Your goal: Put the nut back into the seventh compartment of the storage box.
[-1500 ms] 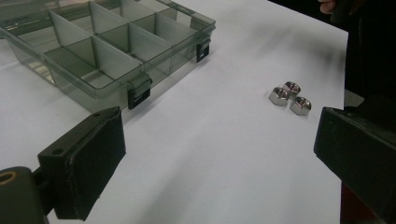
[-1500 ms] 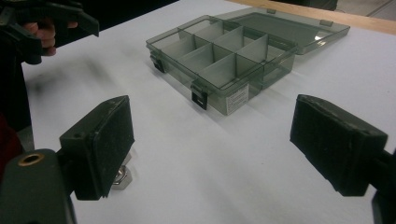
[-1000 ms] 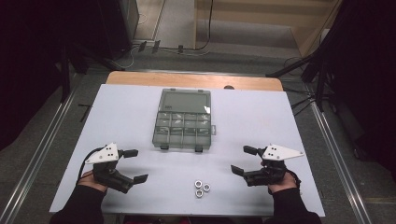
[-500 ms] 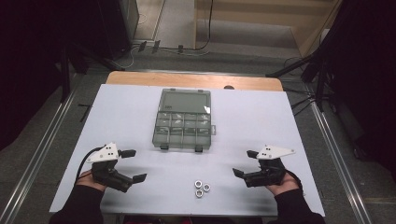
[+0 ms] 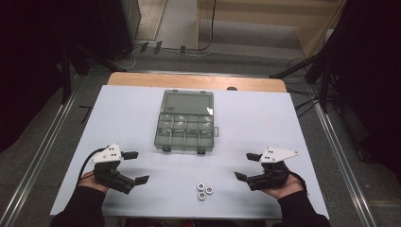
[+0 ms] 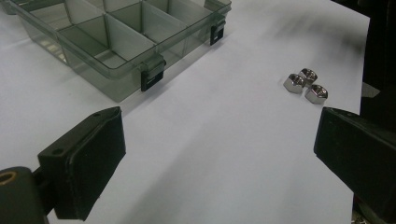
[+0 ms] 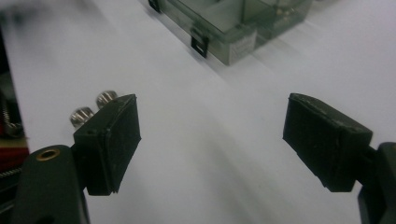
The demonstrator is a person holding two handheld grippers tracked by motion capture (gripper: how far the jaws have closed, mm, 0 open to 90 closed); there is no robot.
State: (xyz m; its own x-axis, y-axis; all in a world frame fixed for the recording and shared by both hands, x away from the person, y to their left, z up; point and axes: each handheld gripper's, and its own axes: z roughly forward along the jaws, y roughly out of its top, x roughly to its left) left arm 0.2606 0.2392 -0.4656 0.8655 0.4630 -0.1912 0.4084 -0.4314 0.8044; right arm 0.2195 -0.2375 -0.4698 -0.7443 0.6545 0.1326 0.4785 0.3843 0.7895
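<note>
A clear grey compartment box [image 5: 187,125] lies open at the table's middle, its lid folded back. Three metal nuts [image 5: 203,190] sit together near the front edge, between the two hands. My left gripper [image 5: 137,167] stands open at the front left with nothing between its jaws. In the left gripper view the nuts [image 6: 306,84] lie ahead to the right and the box [image 6: 116,46] to the upper left. My right gripper [image 5: 243,166] stands open and empty at the front right. Behind its left jaw the right gripper view shows the nuts [image 7: 88,109], with the box [image 7: 233,23] farther off.
The white table top [image 5: 283,123] ends in a wooden strip [image 5: 196,82] at the far edge. Metal rails run along both sides of the table. Bare white surface lies between each gripper and the box.
My right gripper has shifted slightly toward the near edge. The left gripper, the box and the nuts have not moved.
</note>
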